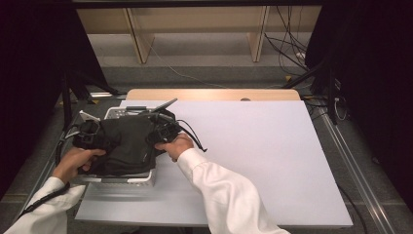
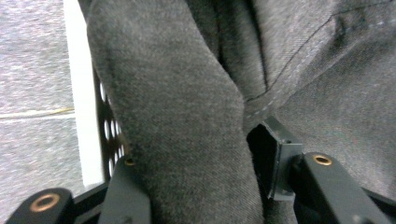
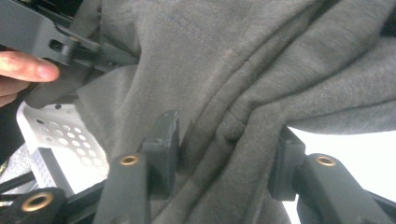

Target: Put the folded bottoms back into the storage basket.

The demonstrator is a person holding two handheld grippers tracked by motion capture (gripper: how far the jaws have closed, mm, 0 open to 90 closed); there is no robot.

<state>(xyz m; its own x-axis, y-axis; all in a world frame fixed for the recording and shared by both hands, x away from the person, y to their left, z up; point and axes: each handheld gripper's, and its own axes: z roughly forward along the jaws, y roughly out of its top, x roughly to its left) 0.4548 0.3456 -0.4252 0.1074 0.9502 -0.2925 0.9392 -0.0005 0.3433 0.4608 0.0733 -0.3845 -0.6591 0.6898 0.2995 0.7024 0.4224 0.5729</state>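
Fingers of the left gripper [image 2: 201, 186] stand apart with a thick fold of the dark grey garment [image 2: 187, 116] between them; whether the pads press on the cloth I cannot tell. Fingers of the right gripper [image 3: 224, 158] likewise stand apart, a bunched seam of the same garment between them, grip uncertain.

High view: garment [image 1: 124, 144] heaped on a white perforated tray [image 1: 127, 179] at the left side of the white worktop [image 1: 253, 156]. Left gripper [image 1: 92, 136] at the garment's left edge, right gripper [image 1: 163, 131] at its right edge, both against the cloth. White sleeves come in from the bottom edge. In the right gripper view, fingertips of the other hand [image 3: 25, 70] show beside the left gripper's body, the tray's holes below.
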